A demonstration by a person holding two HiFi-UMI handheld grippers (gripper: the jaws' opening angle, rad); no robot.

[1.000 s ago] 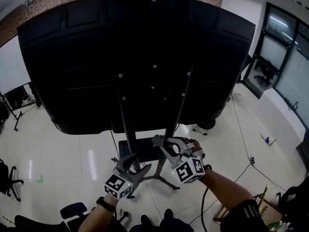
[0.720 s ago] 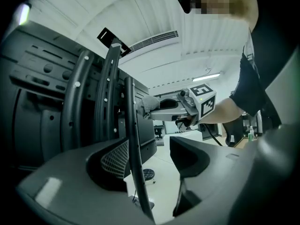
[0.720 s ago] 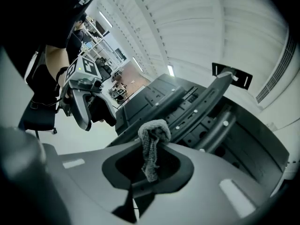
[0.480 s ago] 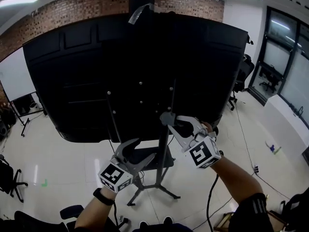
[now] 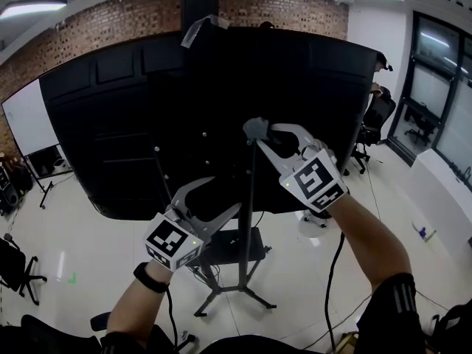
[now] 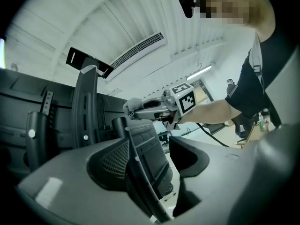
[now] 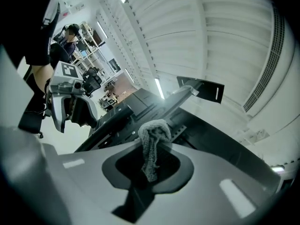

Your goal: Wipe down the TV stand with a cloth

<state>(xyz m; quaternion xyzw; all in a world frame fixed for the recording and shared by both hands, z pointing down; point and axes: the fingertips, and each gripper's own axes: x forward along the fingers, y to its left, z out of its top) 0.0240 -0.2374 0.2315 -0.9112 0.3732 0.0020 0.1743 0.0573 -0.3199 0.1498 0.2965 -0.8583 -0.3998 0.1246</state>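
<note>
The crumpled grey cloth (image 5: 254, 127) is up high, pinched at the very tip of the right tongs (image 5: 259, 135), which are closed on it. The right gripper view shows the cloth (image 7: 154, 142) bunched and dangling between the jaws. It sits right at the slim upright pole of the black metal TV stand (image 5: 249, 205), touching it or just beside it, hard to call. The big black back panel of the TV (image 5: 133, 109) lies just beyond.

Lower and to the left, the left tongs (image 5: 221, 198) have their jaws apart. In the left gripper view the dark pole (image 6: 140, 172) runs between them, close against the left pad and not clamped.

My read: this is the wiping step, cloth placed at the top of the pole. Next up looks like a firm stroke down towards the splayed legs on the glossy white floor (image 5: 88, 234), with steady pressure so the cloth stays on that thin rod.
</note>
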